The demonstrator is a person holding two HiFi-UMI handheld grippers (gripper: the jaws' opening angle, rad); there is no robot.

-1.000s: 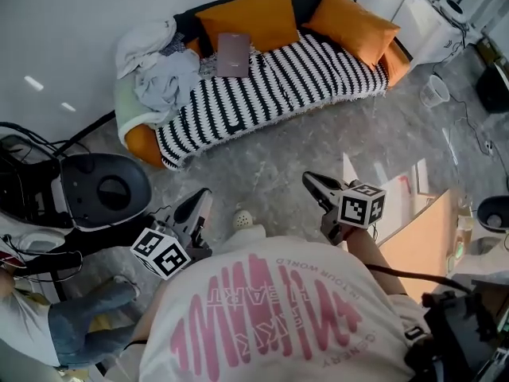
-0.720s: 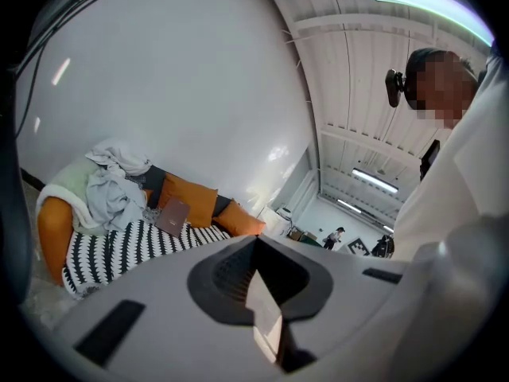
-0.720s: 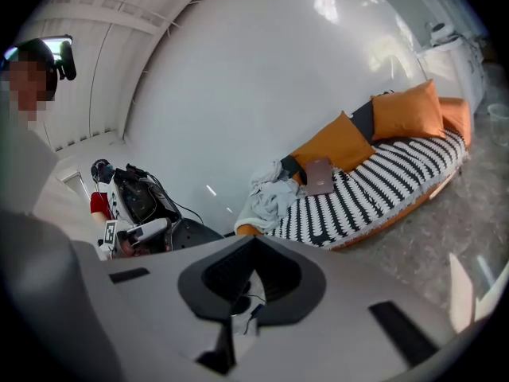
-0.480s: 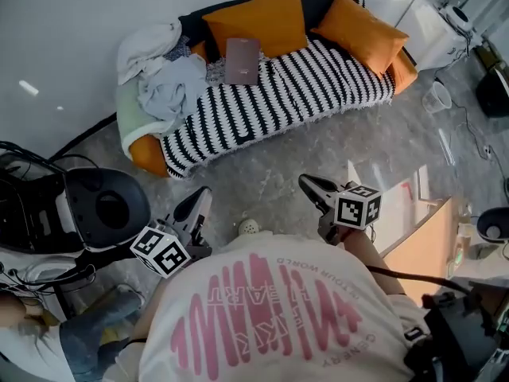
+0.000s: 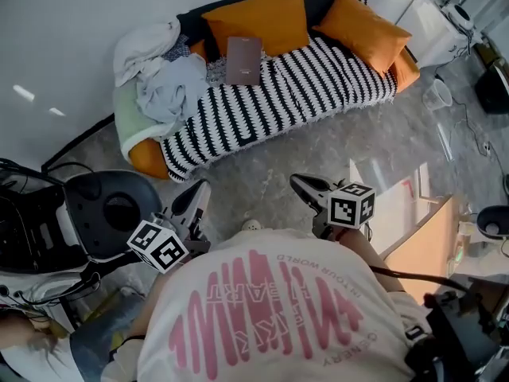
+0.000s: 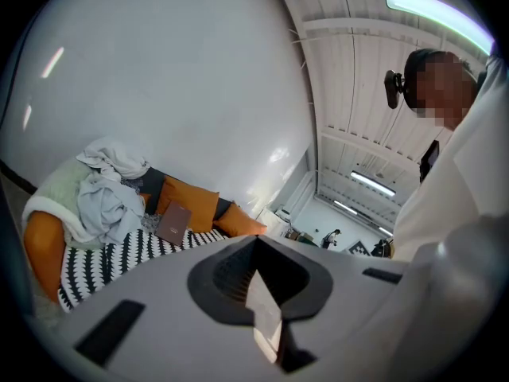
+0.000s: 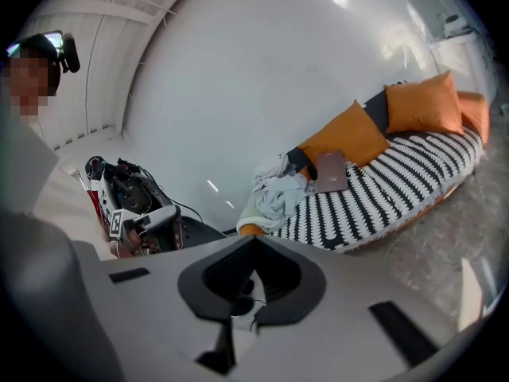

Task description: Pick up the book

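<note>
Since a second ago the right gripper (image 5: 299,184) sits further left in the head view and the left gripper (image 5: 199,191) a touch higher, while the jeans (image 5: 99,344) of a person at the lower left are nearly out of frame.

The book (image 5: 243,60), brownish and closed, lies on the sofa (image 5: 318,86), towards its left half, with its top edge against a big orange cushion (image 5: 258,18). A striped black-and-white cover drapes the sofa's seat. Just left of the book is a heap of pale clothes (image 5: 163,90), which spills over the sofa's end. A second orange cushion (image 5: 362,26) leans at the right end, well apart from the book. Behind the sofa rises a white wall (image 5: 71,38).

Grey marbled floor (image 5: 318,150) stretches between the sofa and the grippers. Both grippers are well apart from the book and point towards the sofa. Each has its jaws closed together with nothing between them.

A small white thing with holes (image 5: 253,226) peeks out on the floor at the edge of the wearer's shirt (image 5: 270,317). Left of the left gripper stands a black round-topped machine (image 5: 111,213), with cables (image 5: 24,237) beside it. To the right are a clear cup (image 5: 436,94) on the floor, a white cabinet (image 5: 433,26) past the sofa's end and a tan board (image 5: 421,241) near the right gripper.
</note>
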